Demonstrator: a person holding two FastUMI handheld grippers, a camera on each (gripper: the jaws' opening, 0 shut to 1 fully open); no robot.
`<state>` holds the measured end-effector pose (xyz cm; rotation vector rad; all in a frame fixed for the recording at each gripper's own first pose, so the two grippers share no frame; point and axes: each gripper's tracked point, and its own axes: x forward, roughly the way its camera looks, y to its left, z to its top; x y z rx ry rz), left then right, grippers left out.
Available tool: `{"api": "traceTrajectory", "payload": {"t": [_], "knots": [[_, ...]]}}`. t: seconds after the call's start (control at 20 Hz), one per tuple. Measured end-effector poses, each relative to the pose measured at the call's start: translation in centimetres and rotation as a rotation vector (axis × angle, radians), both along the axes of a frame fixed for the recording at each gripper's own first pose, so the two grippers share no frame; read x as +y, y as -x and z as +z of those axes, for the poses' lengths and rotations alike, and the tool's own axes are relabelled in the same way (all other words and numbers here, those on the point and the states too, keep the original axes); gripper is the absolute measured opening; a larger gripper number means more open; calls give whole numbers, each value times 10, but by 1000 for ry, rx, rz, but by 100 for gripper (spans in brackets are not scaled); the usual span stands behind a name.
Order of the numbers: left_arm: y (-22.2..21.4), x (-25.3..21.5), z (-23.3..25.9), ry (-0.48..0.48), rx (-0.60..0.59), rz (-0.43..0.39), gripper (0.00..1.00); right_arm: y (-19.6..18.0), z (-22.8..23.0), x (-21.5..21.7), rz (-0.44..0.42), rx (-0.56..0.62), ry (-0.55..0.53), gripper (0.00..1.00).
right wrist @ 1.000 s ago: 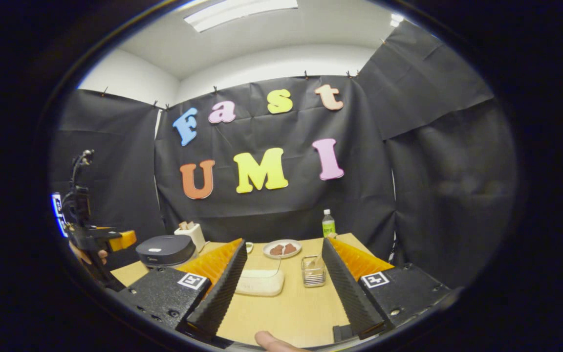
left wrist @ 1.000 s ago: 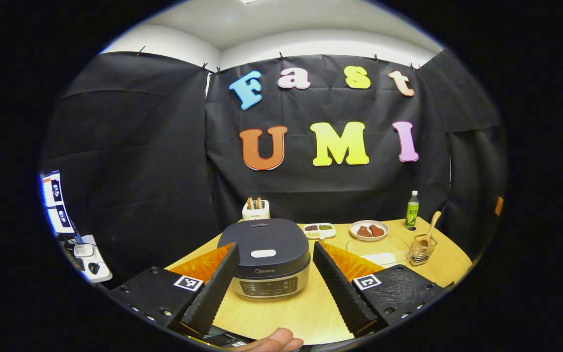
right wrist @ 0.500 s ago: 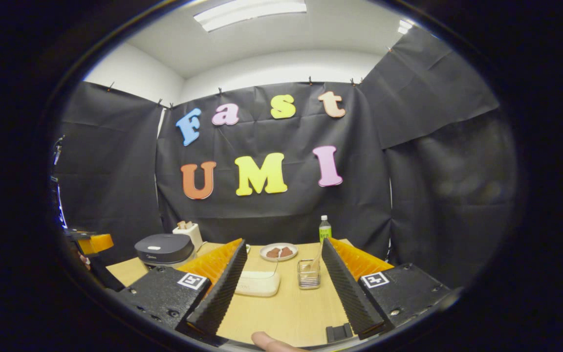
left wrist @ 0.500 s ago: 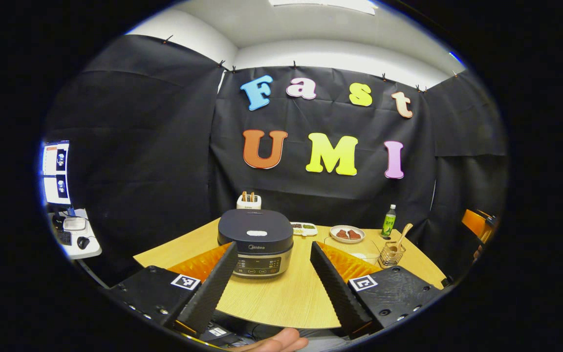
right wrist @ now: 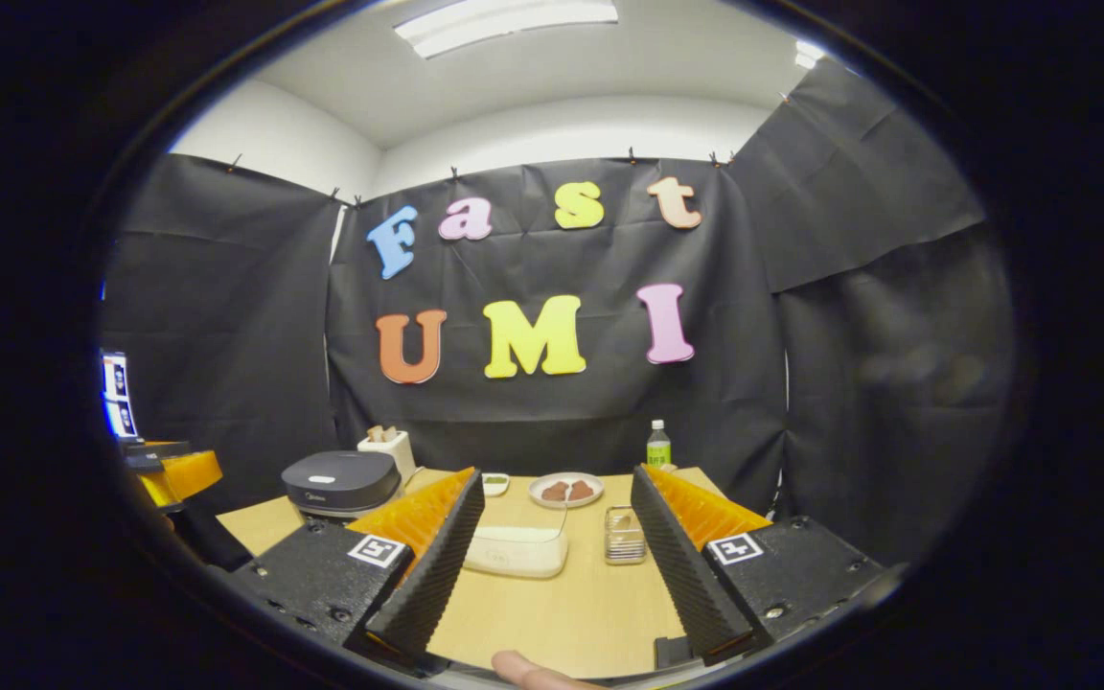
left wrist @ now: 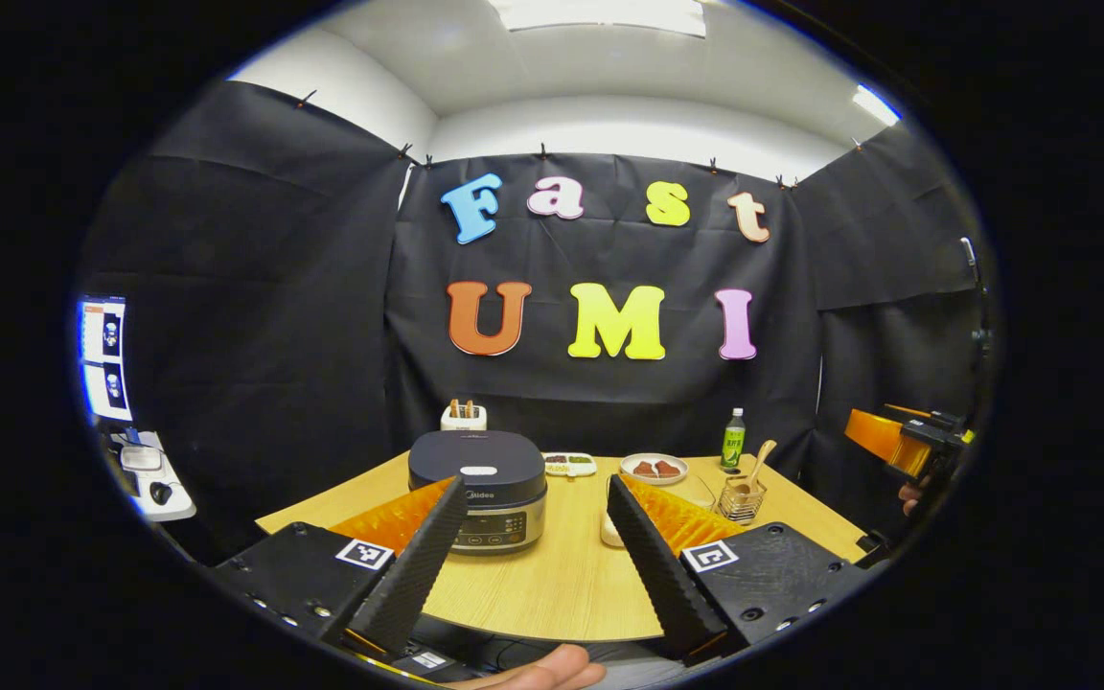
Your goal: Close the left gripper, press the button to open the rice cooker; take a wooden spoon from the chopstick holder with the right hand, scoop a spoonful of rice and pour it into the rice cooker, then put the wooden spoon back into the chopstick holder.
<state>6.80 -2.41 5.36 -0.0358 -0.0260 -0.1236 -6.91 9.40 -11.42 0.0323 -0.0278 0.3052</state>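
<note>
Wooden tabletop (left wrist: 562,585): light, stiff wooden spoon (left wrist: 759,458) stands in holder (left wrist: 737,500), best pinched mid-handle; both tools (left wrist: 533,556) (right wrist: 552,556) released.

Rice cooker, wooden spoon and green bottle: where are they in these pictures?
rice cooker (left wrist: 477,468): left gripper view, on its dark closed lid.
wooden spoon (left wrist: 765,450): left gripper view, on the end that sticks up out of the chopstick holder.
green bottle (right wrist: 658,449): right gripper view, on its label.
</note>
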Motion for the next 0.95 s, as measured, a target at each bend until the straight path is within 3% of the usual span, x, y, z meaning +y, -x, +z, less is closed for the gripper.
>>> {"api": "traceTrajectory", "payload": {"t": [0.95], "knots": [[-4,-17,-11,-57,5,-31,94,-5,-9,-5,-10,16,-1,96]]}}
